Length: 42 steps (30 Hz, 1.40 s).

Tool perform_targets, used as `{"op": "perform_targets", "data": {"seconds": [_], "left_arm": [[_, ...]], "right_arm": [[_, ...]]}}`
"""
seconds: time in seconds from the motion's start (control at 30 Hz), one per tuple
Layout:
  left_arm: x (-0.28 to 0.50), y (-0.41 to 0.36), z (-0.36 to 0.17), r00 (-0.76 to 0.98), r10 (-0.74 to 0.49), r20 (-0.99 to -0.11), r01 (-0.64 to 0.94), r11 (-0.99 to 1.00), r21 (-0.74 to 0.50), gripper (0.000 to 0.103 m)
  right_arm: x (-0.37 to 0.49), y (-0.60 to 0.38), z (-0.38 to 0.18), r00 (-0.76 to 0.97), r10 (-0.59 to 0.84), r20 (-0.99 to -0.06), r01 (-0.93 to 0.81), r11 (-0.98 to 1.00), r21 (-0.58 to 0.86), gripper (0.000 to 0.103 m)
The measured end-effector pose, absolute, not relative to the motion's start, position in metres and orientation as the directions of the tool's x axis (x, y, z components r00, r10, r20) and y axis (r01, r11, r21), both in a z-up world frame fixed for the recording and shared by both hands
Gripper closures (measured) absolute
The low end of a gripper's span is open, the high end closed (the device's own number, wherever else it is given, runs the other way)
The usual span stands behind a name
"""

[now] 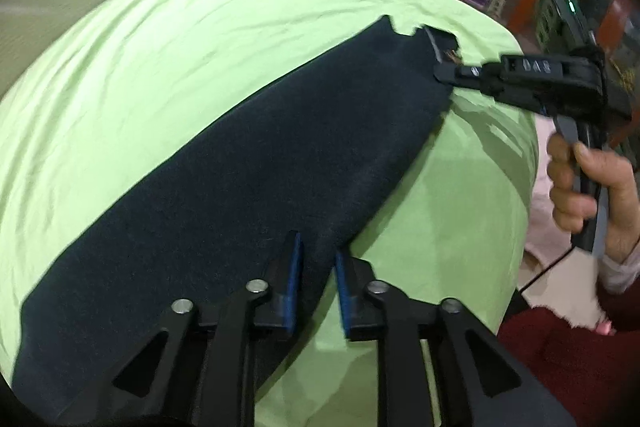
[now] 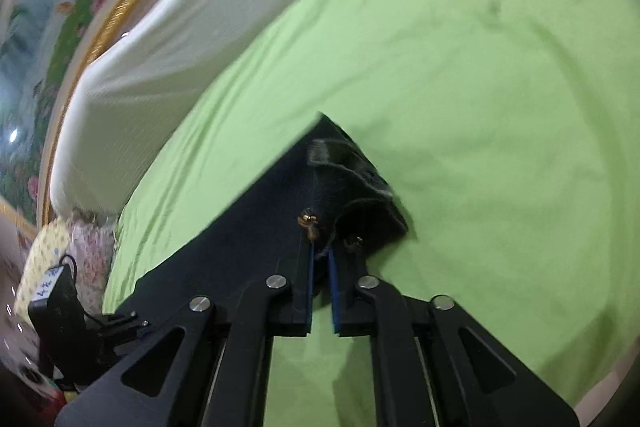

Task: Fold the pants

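Left wrist view: dark navy pants (image 1: 240, 163) lie as a long band across a lime-green sheet (image 1: 168, 39), already doubled leg on leg by the look of it. The left gripper (image 1: 318, 263) is clenched on the near edge of the fabric, which rises into a small ridge between the blue pads (image 1: 294, 267). At the far end, the right gripper (image 1: 444, 73) has its tips pinched on the waistband corner; the person's hand (image 1: 576, 183) holds its handle clear of the sheet's edge.

Right wrist view: the right gripper (image 2: 320, 263) stands nearly closed on a thin fold of the pants (image 2: 248, 227) at the waist opening, just below a brass button (image 2: 308, 221). The waistband (image 2: 352, 171) is rumpled beyond the tips. The green sheet (image 2: 480, 87) is bare ahead; a white cushion (image 2: 180, 39) borders it on the left.

Assessment: both ends appear secured, so the step in hand is judged to be the lift and carry for the next fold.

- Raise both grippers together to keep the band taut.
- Confirm that both layers are caught; the right grip looks shallow and could shed the lower layer.
- Keep the button clear of the pads.
- Lay edge onto edge, then release.
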State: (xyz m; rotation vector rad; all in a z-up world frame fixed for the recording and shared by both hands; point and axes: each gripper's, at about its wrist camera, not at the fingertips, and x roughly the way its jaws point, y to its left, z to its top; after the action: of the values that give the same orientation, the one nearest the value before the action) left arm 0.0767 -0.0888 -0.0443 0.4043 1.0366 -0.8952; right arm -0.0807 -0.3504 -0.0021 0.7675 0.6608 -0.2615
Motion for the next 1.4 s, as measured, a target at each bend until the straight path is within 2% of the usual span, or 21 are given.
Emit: {"op": "perform_targets", "data": {"seconds": [0.1, 0.2, 0.23, 0.37, 0.73, 0.8, 0.83, 0.87, 0.93, 1.07, 1.27, 1.3, 1.37, 1.4], "left_arm": [[0.08, -0.082, -0.034, 0.2, -0.468, -0.861, 0.784, 0.603, -0.145, 0.073], [0.079, -0.08, -0.019, 0.203, -0.494, -0.846, 0.796, 0.586, -0.152, 0.05], [0.079, -0.078, -0.012, 0.205, -0.51, -0.835, 0.798, 0.581, -0.159, 0.048], [0.094, -0.092, 0.003, 0.174, -0.556, -0.813, 0.788, 0.574, -0.224, 0.045], [0.138, -0.179, -0.013, 0.137, -0.474, -0.87, 0.826, 0.539, -0.164, 0.045], [0.144, -0.191, -0.018, 0.127, -0.463, -0.877, 0.829, 0.535, -0.162, 0.045], [0.148, -0.197, -0.019, 0.12, -0.458, -0.881, 0.833, 0.529, -0.162, 0.045], [0.15, -0.202, -0.02, 0.119, -0.453, -0.884, 0.835, 0.528, -0.158, 0.045], [0.156, -0.216, -0.023, 0.122, -0.437, -0.891, 0.842, 0.521, -0.14, 0.045], [0.167, -0.235, -0.03, 0.099, -0.421, -0.902, 0.85, 0.507, -0.144, 0.045], [0.182, -0.268, -0.044, 0.017, -0.403, -0.915, 0.86, 0.473, -0.192, 0.044], [0.184, -0.273, -0.045, 0.003, -0.406, -0.914, 0.862, 0.464, -0.203, 0.045], [0.187, -0.278, -0.047, -0.024, -0.413, -0.91, 0.865, 0.447, -0.226, 0.053], [0.188, -0.281, -0.047, -0.044, -0.422, -0.906, 0.867, 0.435, -0.244, 0.063]], "right_arm": [[-0.089, -0.354, 0.0, 0.784, 0.018, -0.621, 0.441, 0.688, 0.576, 0.088], [-0.103, -0.353, 0.004, 0.79, -0.023, -0.613, 0.452, 0.697, 0.557, 0.06], [-0.106, -0.352, 0.004, 0.796, -0.023, -0.605, 0.448, 0.694, 0.563, 0.052], [-0.111, -0.351, -0.004, 0.808, 0.004, -0.589, 0.436, 0.668, 0.603, 0.052], [-0.104, -0.36, -0.02, 0.85, 0.066, -0.523, 0.361, 0.651, 0.668, 0.053], [-0.103, -0.361, -0.022, 0.865, 0.048, -0.5, 0.353, 0.65, 0.673, 0.058], [-0.103, -0.366, -0.023, 0.862, 0.012, -0.507, 0.383, 0.639, 0.667, 0.077], [-0.104, -0.372, -0.026, 0.859, -0.002, -0.511, 0.401, 0.624, 0.671, 0.09], [-0.103, -0.382, -0.032, 0.883, 0.03, -0.468, 0.368, 0.576, 0.731, 0.091], [-0.104, -0.372, -0.023, 0.885, 0.0, -0.465, 0.363, 0.623, 0.692, 0.091], [-0.111, -0.376, -0.031, 0.89, 0.052, -0.454, 0.344, 0.579, 0.74, 0.089], [-0.113, -0.377, -0.033, 0.891, 0.062, -0.449, 0.339, 0.567, 0.751, 0.088], [-0.116, -0.375, -0.033, 0.889, 0.065, -0.453, 0.342, 0.562, 0.753, 0.087], [-0.118, -0.375, -0.033, 0.888, 0.065, -0.455, 0.343, 0.564, 0.751, 0.086]]}}
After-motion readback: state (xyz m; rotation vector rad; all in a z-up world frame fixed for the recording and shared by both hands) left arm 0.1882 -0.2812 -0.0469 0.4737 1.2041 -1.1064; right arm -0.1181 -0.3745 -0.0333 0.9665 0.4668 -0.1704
